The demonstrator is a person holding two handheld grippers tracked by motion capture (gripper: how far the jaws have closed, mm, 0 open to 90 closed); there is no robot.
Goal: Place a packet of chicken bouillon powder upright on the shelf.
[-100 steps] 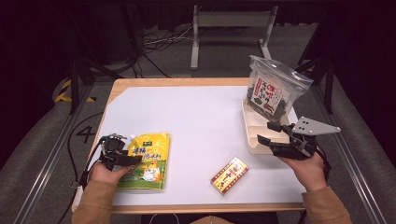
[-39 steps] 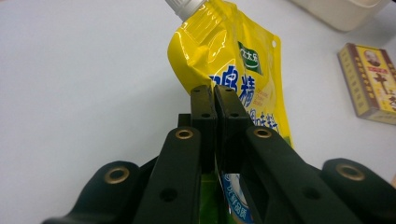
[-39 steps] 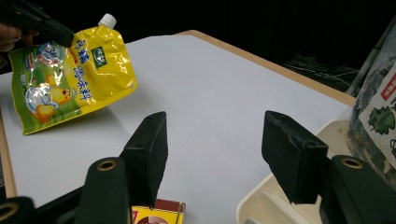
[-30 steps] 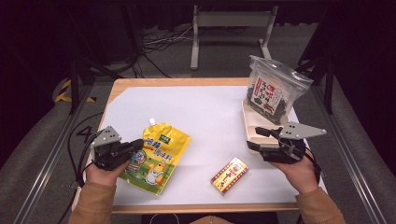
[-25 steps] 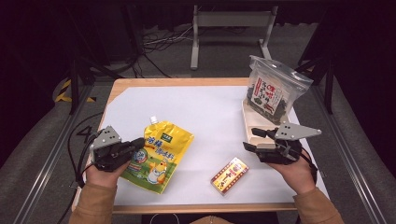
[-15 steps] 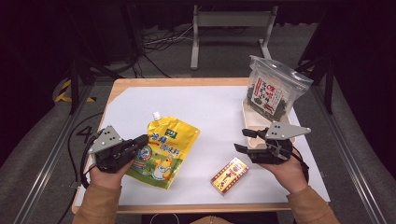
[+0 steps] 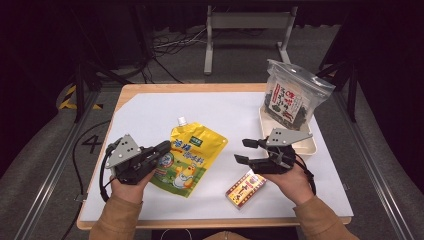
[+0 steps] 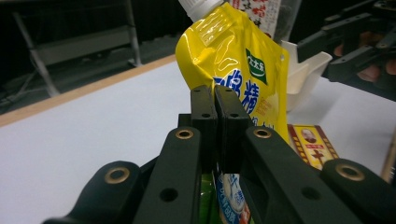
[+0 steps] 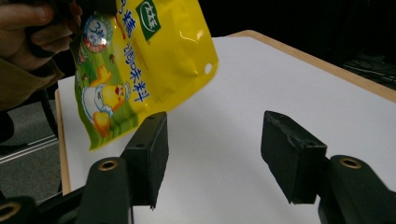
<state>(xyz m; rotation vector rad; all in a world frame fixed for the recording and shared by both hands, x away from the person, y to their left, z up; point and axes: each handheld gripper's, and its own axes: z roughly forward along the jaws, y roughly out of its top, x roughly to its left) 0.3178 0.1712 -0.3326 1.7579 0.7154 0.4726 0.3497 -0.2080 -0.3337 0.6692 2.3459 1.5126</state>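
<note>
A yellow spouted pouch (image 7: 189, 154) with a white cap hangs tilted above the table, its cap toward the far side. My left gripper (image 7: 161, 150) is shut on the pouch's left edge; in the left gripper view the jaws pinch the pouch (image 8: 243, 70). My right gripper (image 7: 245, 151) stands open just right of the pouch, jaws pointing left toward it. In the right gripper view the pouch (image 9: 140, 60) hangs beyond the left jaw, with nothing between the fingers.
A small red and yellow box (image 7: 245, 188) lies on the white table (image 7: 150, 110) under the right hand. At the far right, a white tray (image 7: 311, 146) holds a clear bag of dark dried food (image 7: 292, 97).
The left gripper has lifted the pouch off the table and carried it right toward the middle. The right gripper has swung left from the tray toward the pouch.
</note>
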